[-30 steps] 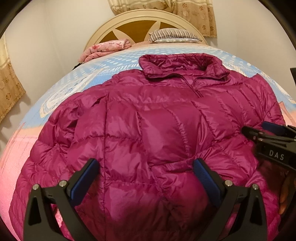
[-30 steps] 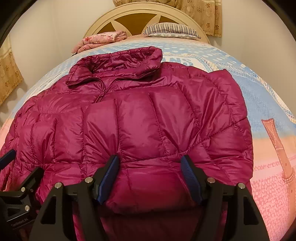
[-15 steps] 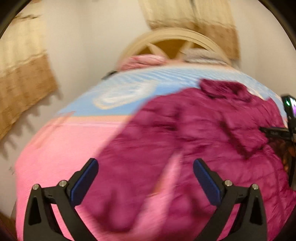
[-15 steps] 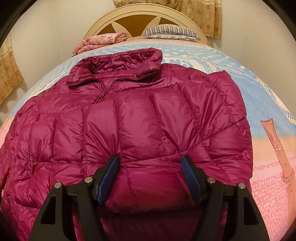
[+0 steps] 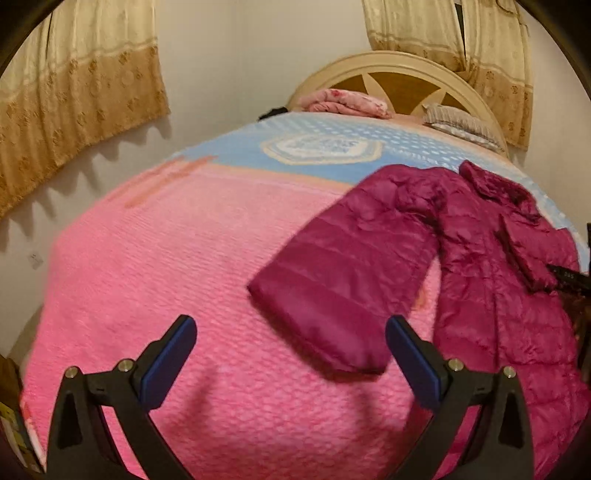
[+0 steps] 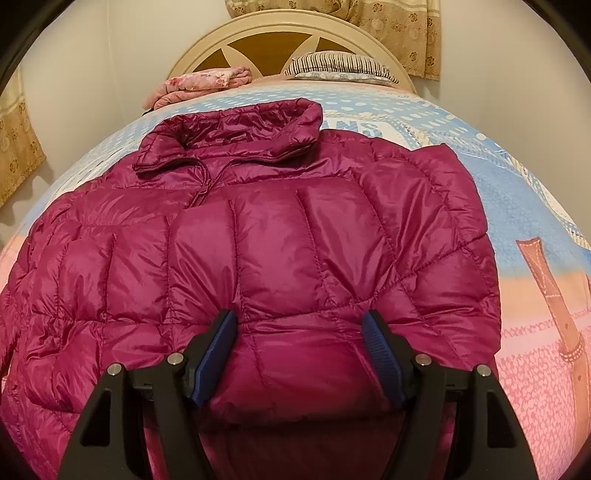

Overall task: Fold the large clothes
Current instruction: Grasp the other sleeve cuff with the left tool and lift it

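The bed (image 5: 155,280) fills most of both views, with a cover that is pink at the near end and light blue toward the headboard (image 6: 288,33). Curtains (image 5: 74,96) hang on the wall to the left of the bed and behind the headboard.

The jacket (image 6: 258,251), a magenta quilted one, lies flat on the bed with its collar (image 6: 229,133) pointing to the headboard. In the right wrist view its right sleeve is folded in over the body, and the zipper runs down from the collar. In the left wrist view the left sleeve (image 5: 343,280) lies spread out to the side on the pink part of the cover, with its cuff end near the camera.

A folded pink blanket (image 5: 347,101) and a striped pillow (image 6: 340,68) lie at the head of the bed, well apart from the jacket.

The right tongs (image 6: 299,350) are partly apart, with the blue pads against a puffed part of the folded sleeve between them; I cannot tell if they really press it. The left tongs (image 5: 291,358) are wide apart above the pink cover and hold nothing; the sleeve cuff lies just beside the right pad
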Action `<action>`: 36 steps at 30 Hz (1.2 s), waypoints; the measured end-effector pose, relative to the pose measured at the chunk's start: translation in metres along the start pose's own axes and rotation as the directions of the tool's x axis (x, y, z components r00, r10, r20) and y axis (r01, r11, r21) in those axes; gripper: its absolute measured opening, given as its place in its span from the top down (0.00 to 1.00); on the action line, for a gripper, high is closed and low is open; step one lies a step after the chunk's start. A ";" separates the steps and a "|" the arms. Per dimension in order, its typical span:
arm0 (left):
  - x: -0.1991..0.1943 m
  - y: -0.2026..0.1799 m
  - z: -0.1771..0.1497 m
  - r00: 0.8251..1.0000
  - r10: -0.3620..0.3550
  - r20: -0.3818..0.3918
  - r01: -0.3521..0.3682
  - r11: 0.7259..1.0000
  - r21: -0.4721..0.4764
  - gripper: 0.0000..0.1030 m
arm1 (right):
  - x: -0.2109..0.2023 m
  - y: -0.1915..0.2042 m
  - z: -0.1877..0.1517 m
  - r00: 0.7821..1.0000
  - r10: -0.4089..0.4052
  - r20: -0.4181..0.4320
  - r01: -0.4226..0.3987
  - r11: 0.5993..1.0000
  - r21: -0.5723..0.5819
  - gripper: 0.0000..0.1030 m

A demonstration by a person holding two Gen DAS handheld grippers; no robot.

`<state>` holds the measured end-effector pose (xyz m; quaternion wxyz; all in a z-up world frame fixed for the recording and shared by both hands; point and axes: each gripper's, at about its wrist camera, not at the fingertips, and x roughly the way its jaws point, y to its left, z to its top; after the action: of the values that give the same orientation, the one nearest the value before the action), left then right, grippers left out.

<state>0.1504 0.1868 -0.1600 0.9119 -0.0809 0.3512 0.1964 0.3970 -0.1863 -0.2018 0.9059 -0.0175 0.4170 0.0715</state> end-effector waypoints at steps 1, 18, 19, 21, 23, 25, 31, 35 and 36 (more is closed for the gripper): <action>0.003 -0.003 0.000 1.000 -0.027 -0.009 0.027 1.000 -0.007 0.00 | 0.000 0.000 0.000 1.000 0.000 0.001 0.000 1.000 0.001 0.30; 0.030 -0.004 -0.002 0.991 -0.119 -0.055 0.118 0.993 -0.012 0.84 | -0.001 -0.001 0.000 1.000 -0.003 0.003 0.003 1.000 0.000 0.29; 0.025 -0.002 0.000 0.991 -0.132 -0.034 0.132 0.991 -0.016 0.85 | -0.001 -0.001 0.000 1.000 -0.004 0.003 0.004 1.000 0.000 0.29; 0.016 0.002 0.007 0.987 -0.160 0.008 0.160 0.987 -0.017 0.89 | -0.001 -0.001 0.000 1.000 -0.003 0.004 0.003 1.000 0.000 0.29; 0.004 0.002 0.016 0.983 -0.174 0.055 0.174 0.985 0.003 0.90 | -0.001 -0.001 0.000 1.000 -0.004 0.003 0.004 1.000 0.000 0.28; -0.006 0.001 0.025 0.979 -0.184 0.091 0.183 0.983 0.022 0.91 | -0.001 -0.001 -0.001 1.000 -0.005 0.004 0.005 1.000 0.000 0.28; -0.036 -0.010 0.056 0.959 -0.206 0.193 0.194 0.978 0.076 0.91 | -0.002 -0.001 -0.001 1.000 -0.005 0.005 0.005 1.000 0.002 0.28; -0.054 -0.023 0.080 0.938 -0.234 0.254 0.211 0.971 0.114 0.92 | -0.002 -0.002 -0.001 1.000 -0.004 0.005 0.004 1.000 0.001 0.28; -0.056 -0.027 0.086 0.933 -0.243 0.266 0.217 0.968 0.124 0.93 | -0.002 -0.002 -0.001 1.000 -0.004 0.005 0.004 1.000 0.001 0.28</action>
<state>0.1761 0.1699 -0.0588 0.9717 -0.0505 0.2162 0.0813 0.3957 -0.1880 -0.2009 0.9071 -0.0178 0.4147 0.0694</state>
